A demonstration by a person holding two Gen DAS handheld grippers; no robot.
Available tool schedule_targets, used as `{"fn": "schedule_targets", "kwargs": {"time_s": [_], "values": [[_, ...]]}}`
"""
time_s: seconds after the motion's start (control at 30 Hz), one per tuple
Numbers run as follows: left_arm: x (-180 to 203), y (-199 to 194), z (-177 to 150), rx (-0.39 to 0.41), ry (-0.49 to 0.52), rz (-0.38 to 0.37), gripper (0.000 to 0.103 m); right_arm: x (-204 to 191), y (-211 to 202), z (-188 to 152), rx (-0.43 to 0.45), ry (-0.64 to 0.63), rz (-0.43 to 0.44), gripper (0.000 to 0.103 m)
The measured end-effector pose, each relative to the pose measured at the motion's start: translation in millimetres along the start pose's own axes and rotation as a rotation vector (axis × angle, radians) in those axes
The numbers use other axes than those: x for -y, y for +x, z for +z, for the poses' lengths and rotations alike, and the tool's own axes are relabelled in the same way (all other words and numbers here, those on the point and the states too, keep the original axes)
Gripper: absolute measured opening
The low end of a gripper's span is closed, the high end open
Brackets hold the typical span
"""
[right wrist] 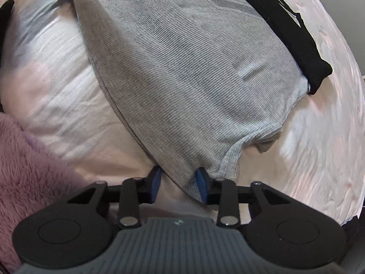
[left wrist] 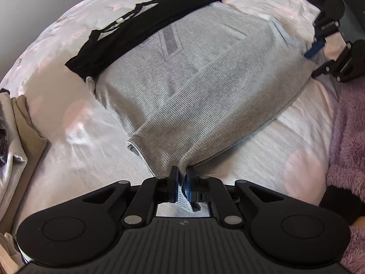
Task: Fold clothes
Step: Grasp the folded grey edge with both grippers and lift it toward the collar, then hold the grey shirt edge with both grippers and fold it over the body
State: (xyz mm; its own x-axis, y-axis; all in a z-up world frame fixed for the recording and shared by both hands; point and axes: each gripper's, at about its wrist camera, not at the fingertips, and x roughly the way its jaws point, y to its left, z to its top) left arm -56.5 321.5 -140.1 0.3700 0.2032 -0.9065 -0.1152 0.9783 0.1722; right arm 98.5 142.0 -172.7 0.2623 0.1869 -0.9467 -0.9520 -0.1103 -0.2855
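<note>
Two grippers work one grey ribbed garment (left wrist: 189, 80) spread on a bed with a pale pink-white sheet (left wrist: 75, 123). Left gripper (left wrist: 181, 182): blue pads pressed together with a bunched corner of the grey fabric pinched between them, cloth tail hanging down behind the jaws. Fabric rises taut from that corner toward the middle of the garment. Right gripper (right wrist: 179, 183): blue-padded fingers (right wrist: 155, 183) spread apart, a corner of the grey garment lying in the gap and touching the right-hand pad; not clamped. From the left wrist view the right gripper (left wrist: 319, 50) sits at the garment's far right edge, one blue pad touching the cloth; image there is motion-blurred.

Black garment (left wrist: 141, 29) with small white print lies along the far edge of the grey one, overlapping it. In the right wrist view the same black piece (right wrist: 294, 29) runs down the upper right, over the grey fabric's edge.

Fuzzy mauve blanket (left wrist: 349, 137) at the right side of the bed, beside the sheet; also at lower left in the right wrist view (right wrist: 27, 166). Stack of beige and white folded cloth (left wrist: 16, 137) at the left edge of the bed. No containers visible; everything lies directly on the sheet.
</note>
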Motion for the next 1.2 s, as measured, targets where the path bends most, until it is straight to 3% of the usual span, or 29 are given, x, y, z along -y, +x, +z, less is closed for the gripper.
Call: {"fn": "schedule_targets", "kwargs": {"time_s": [0.07,0.17,0.27,0.7,0.93,1.2], "values": [[-2.9,-2.5,0.1,0.006,-0.020,0.008,0.004,2.8,-3.7,-2.9,0.011,0.014,-0.015,0.018],[-3.5,-9.8,-0.6,0.016,-0.038,0.039,0.004,7.0,-9.4,-7.3,0.029,0.036,-0.038,0.005],[-4.4,-24.3,-0.8,0.047,-0.060,0.071,0.004,13.0,-21.4,-13.1,0.068,0.073,-0.063,0.003],[12.5,-121.4,7.9,0.261,-0.107,0.200,0.003,28.3,-142.0,-42.1,0.426,0.397,-0.294,0.003],[36.0,-158.0,4.6,0.344,-0.080,0.273,0.003,6.8,-179.7,-58.4,0.518,0.382,-0.459,0.003],[61.4,-183.8,-16.0,0.381,-0.027,0.325,0.002,-22.0,-205.8,-85.2,0.568,0.362,-0.484,0.002]]}}
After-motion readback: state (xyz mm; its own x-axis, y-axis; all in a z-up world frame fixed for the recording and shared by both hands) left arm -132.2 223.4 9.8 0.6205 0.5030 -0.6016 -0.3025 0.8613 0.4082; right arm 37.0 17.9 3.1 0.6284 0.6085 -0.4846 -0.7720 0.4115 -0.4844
